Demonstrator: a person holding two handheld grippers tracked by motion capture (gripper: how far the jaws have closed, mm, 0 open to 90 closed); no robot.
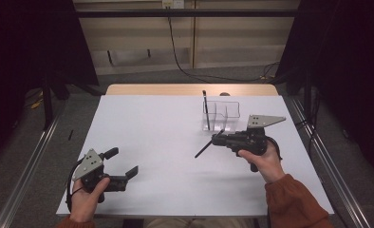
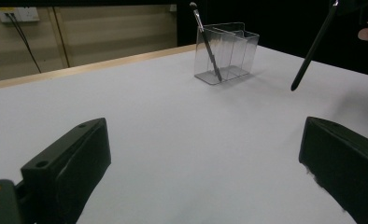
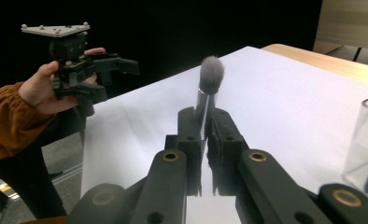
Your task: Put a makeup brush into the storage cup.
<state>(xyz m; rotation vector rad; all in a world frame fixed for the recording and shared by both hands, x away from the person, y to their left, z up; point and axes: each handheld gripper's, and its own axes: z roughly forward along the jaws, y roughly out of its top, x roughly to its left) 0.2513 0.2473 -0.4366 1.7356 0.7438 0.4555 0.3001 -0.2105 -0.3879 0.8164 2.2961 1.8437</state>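
At four o'clock in the high view, your right gripper point(image 1: 217, 138) clamps a makeup brush point(image 1: 204, 148) above the table point(image 1: 152, 123); at seven, your left gripper point(image 1: 123, 164) gapes empty. Left gripper view: clear organizer point(image 2: 229, 51) at one o'clock.

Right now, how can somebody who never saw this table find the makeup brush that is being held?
On the white table, find the clear plastic organizer at the far right. Just in front, the right gripper clamps a black-handled brush; unlike the brush standing inside, it slants in the air.
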